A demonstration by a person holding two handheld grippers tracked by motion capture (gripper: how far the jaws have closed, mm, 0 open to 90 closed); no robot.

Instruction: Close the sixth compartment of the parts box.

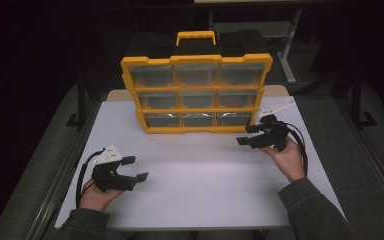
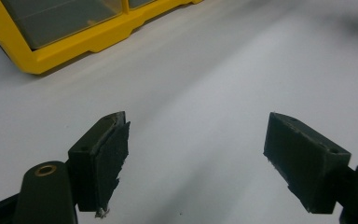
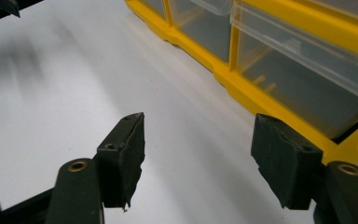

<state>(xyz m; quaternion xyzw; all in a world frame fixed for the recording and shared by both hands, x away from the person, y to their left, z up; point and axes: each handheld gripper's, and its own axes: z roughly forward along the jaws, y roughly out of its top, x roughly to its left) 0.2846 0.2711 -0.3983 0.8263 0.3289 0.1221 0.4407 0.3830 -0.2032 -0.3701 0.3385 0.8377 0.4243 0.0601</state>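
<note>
High view: yellow drawer organizer (image 1: 196,95) standing upright at the far side of the white table (image 1: 200,185), black handle block behind, nine clear drawers in three rows; something red dimly visible in the middle-right drawer, other contents too dim to tell. Left gripper (image 1: 135,169) held low over the near left of the table, jaws spread wide with nothing between, organizer well ahead of them. Right gripper (image 1: 248,135) in a hand turned inward, jaws parted and empty, just beside the organizer's lower right corner.

Left gripper view: jaws wide apart over bare table; organizer's yellow corner (image 2: 60,37) far ahead, to the left jaw's side.

Right gripper view: jaws open, nothing gripped; bottom-row clear drawers (image 3: 298,70) just beyond the right jaw, looking empty, yellow base rail near that jaw's tip.
</note>
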